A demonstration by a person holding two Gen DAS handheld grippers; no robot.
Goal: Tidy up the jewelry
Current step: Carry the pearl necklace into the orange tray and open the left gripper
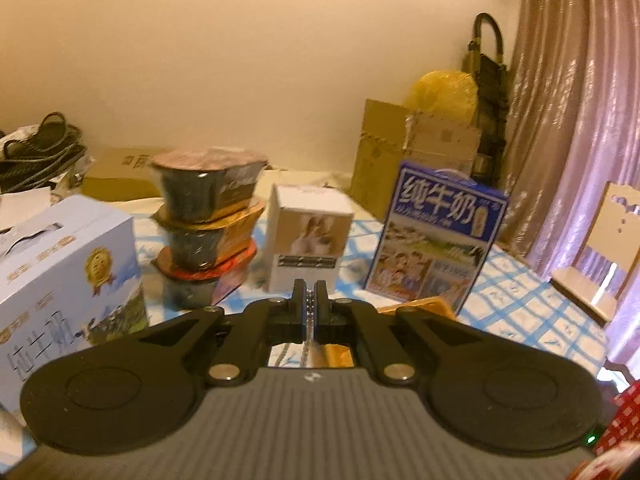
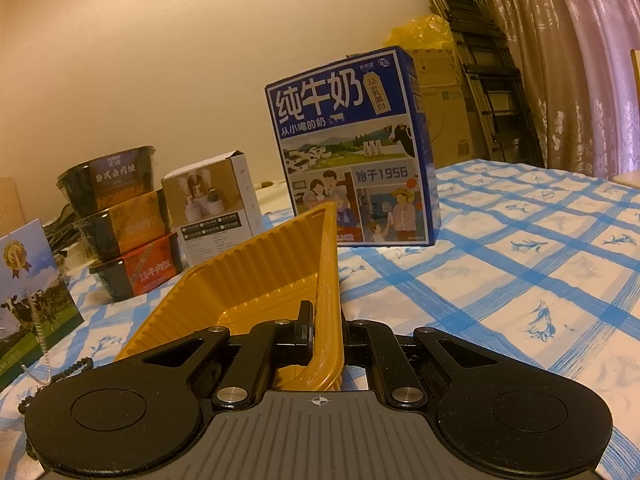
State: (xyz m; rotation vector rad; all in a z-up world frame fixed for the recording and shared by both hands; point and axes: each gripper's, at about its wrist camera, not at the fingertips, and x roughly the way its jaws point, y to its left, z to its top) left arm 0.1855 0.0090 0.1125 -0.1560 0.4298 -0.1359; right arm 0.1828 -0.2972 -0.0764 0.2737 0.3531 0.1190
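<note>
- Left gripper (image 1: 309,304): jaws clenched on a beaded chain (image 1: 308,320), which hangs below them above the surface
- Right gripper (image 2: 326,320): jaws clamped on the rim of the yellow tray (image 2: 256,276), which is tipped up off the blue-checked cloth (image 2: 520,264)
- More jewelry, a dark bead string (image 2: 60,376), lies on the cloth left of the tray
- You should keep the tray steady, carry the chain over its hollow, lower until the slack pools inside, then release
- Watch the dangling end; it may snag the tray's ribbed wall
</note>
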